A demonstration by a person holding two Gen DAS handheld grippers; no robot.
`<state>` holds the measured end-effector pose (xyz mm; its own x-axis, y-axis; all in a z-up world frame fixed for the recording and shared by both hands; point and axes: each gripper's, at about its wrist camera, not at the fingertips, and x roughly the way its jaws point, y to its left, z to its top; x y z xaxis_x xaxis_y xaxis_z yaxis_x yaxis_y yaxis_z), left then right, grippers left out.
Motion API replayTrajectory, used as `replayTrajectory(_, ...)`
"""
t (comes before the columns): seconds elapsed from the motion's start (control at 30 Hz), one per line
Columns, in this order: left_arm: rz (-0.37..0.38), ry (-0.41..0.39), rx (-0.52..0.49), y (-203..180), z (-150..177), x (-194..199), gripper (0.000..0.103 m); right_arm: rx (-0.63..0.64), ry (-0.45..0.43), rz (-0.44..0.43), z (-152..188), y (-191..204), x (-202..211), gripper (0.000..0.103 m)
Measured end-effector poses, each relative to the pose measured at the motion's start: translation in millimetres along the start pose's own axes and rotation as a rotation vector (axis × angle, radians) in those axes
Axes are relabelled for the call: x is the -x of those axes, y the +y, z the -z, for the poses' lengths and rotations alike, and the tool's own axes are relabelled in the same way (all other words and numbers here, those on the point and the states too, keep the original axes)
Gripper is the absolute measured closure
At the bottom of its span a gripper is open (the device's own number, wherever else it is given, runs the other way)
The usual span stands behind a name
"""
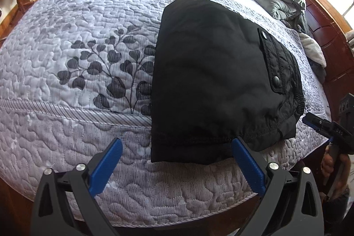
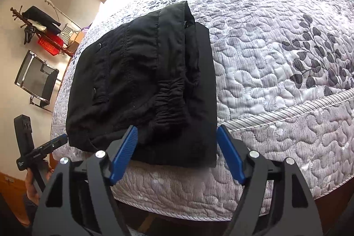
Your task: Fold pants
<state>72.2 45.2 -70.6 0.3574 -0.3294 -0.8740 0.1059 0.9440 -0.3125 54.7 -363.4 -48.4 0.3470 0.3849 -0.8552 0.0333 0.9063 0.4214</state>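
1. Bed [image 1: 66,103]: quilted, soft; press lightly.
2. Pants [image 1: 216,81]: folded into a compact black bundle at the near bed edge, pocket flap up. Looks near done; only square the stack.
3. Left gripper [image 1: 177,160], right gripper [image 2: 177,152]: fingers wide, empty, poised at bundle's near hem.
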Motion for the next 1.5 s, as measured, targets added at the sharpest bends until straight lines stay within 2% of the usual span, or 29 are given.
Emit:
replayTrajectory(0.1,0.016,0.021,0.013,4,-2,-9,0.004,-0.019,0.004,-0.018,-1,1,-3,0.029)
replayTrajectory(0.4,0.219,0.095,0.062,16,-23,-36,0.004,-0.034,0.025,-0.067,-5,0,-8,0.029)
replayTrajectory(0.67,0.305,0.202,0.093,11,-38,-67,0.003,-0.034,0.04,-0.063,-11,0,-18,0.028)
replayTrajectory(0.77,0.294,0.197,0.081,8,-37,-65,0.003,-0.033,0.042,-0.06,-12,-1,-20,0.026)
replayTrajectory(0.87,0.258,0.18,0.069,3,-35,-60,0.01,-0.042,0.044,-0.06,-13,-5,-23,0.026)
replayTrajectory(0.97,0.198,0.159,0.046,-4,-33,-53,0.019,-0.043,0.045,-0.05,-15,-9,-24,0.024)
replayTrajectory(1.13,0.085,0.094,-0.011,-29,-29,-36,0.046,-0.013,0.053,-0.014,-18,-7,-30,0.019)
replayTrajectory(1.3,0.006,0.076,-0.05,-43,-29,-35,0.046,0.018,0.069,0.0,-16,1,-32,0.018)
replayTrajectory(1.4,-0.013,0.085,-0.046,-45,-32,-38,0.039,0.012,0.08,0.004,-15,0,-36,0.016)
replayTrajectory(1.5,-0.034,0.099,-0.047,-51,-34,-45,0.03,-0.032,0.09,-0.038,-16,-7,-42,0.015)
